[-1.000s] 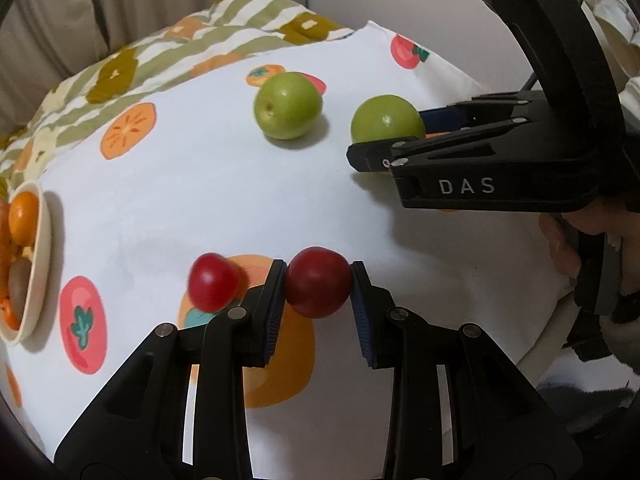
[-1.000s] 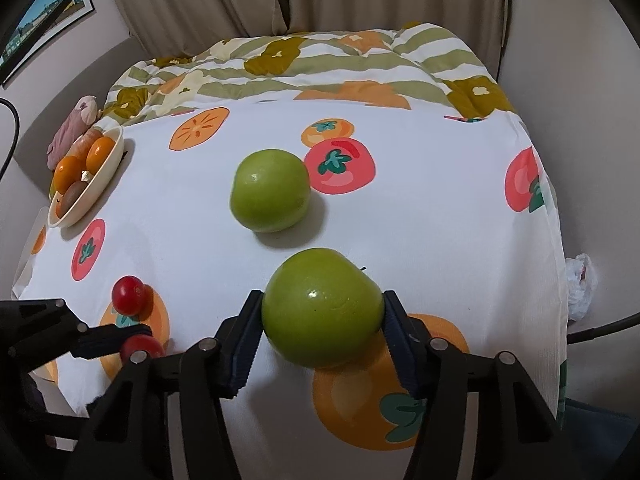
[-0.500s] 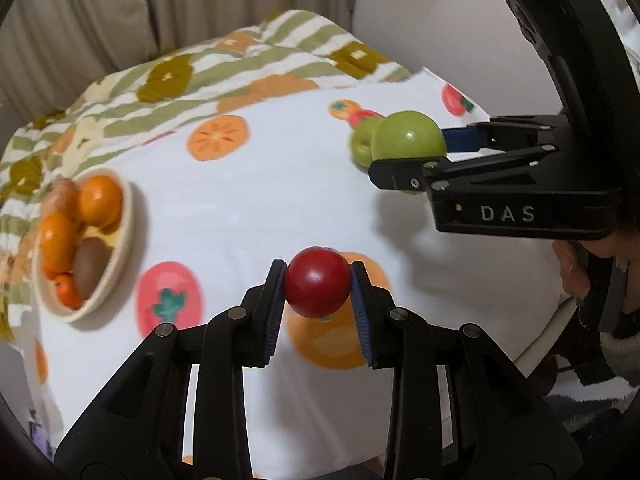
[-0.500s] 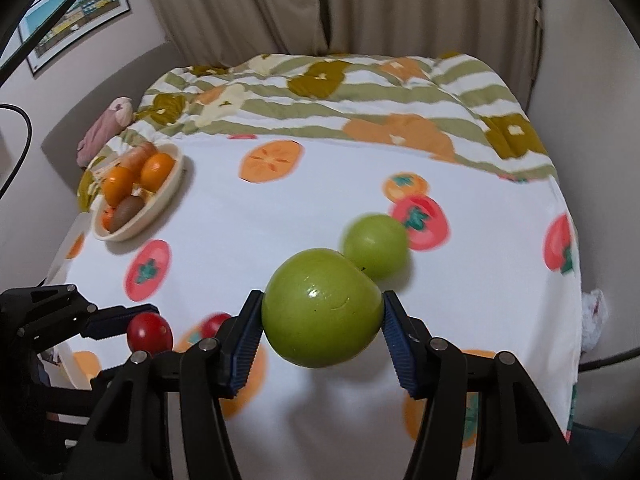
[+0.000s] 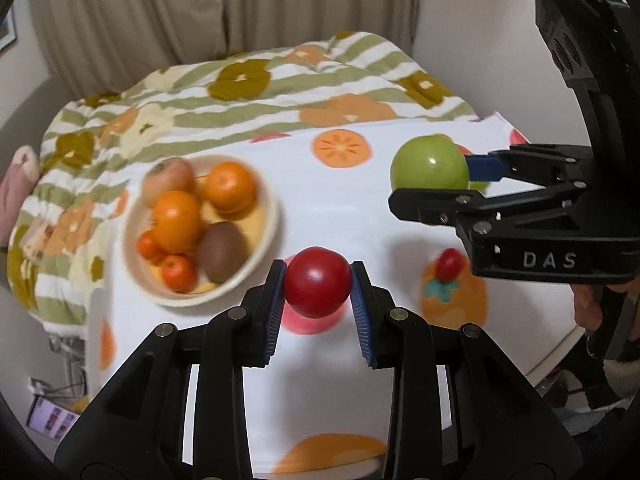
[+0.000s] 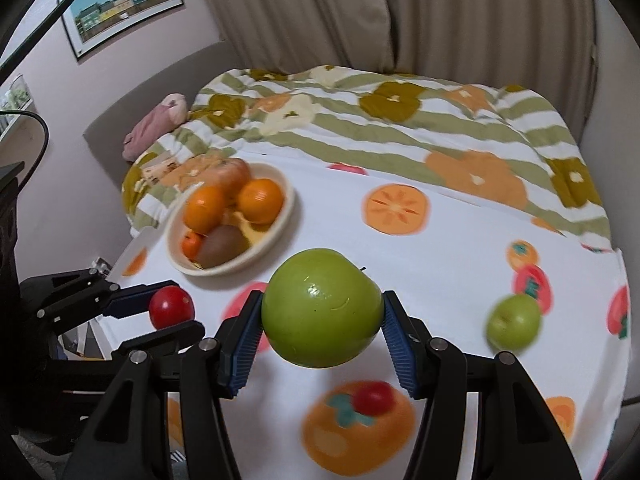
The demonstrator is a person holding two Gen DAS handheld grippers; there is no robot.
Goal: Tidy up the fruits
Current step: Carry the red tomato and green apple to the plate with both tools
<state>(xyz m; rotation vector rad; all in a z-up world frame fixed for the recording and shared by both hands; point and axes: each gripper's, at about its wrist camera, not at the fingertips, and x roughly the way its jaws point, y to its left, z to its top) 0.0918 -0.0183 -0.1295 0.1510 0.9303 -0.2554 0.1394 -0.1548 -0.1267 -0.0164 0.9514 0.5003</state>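
Bowl (image 5: 262, 200) of fruit, at frame edge a second ago, is now seen centre-left. Red fruit (image 5: 317, 281) is kept clamped in left gripper (image 5: 317, 286) jaws, green apple (image 6: 321, 307) in right gripper (image 6: 322, 320) jaws; both are carried above the bed (image 6: 440, 264), nearer the bowl.

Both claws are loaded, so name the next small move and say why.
Probably carry the left claw with its red fruit on to the bowl and release there: the bowl lies just beyond it, with oranges and a kiwi already inside, while the right claw holds the green apple farther off.
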